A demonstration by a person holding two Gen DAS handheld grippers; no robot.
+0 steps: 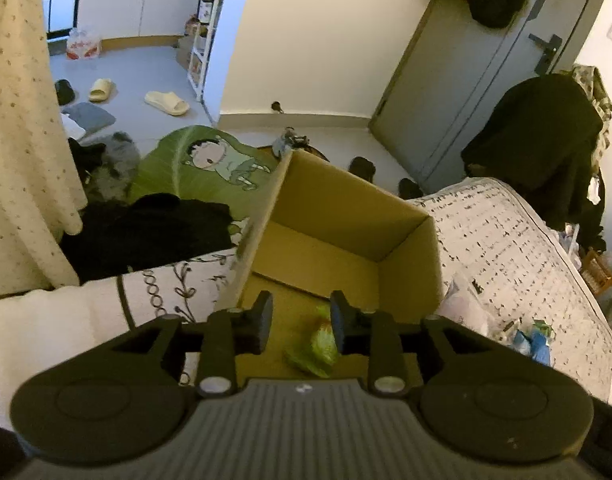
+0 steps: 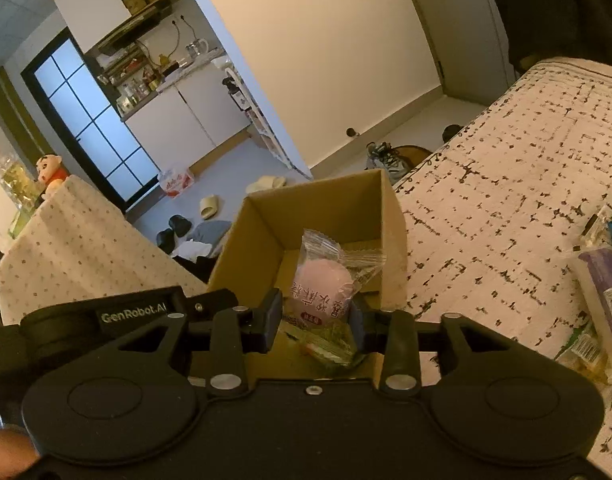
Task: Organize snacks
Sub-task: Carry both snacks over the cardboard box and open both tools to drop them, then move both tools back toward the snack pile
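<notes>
An open cardboard box [image 1: 409,256] stands on the bed; it also shows in the right wrist view [image 2: 266,224]. A green snack packet [image 1: 317,346] lies on the box floor, also seen under the right gripper [image 2: 329,346]. My left gripper [image 1: 302,320] is open and empty, just above the box's near edge and the green packet. My right gripper [image 2: 315,314] is shut on a pink round snack in a clear wrapper [image 2: 323,286] and holds it over the box.
Several loose snack packets lie on the patterned bedspread [image 2: 505,200] at the right [image 2: 601,292] and in the left wrist view [image 1: 533,338]. Dark clothes [image 1: 146,232] and a green cartoon cushion [image 1: 202,164] lie left of the box.
</notes>
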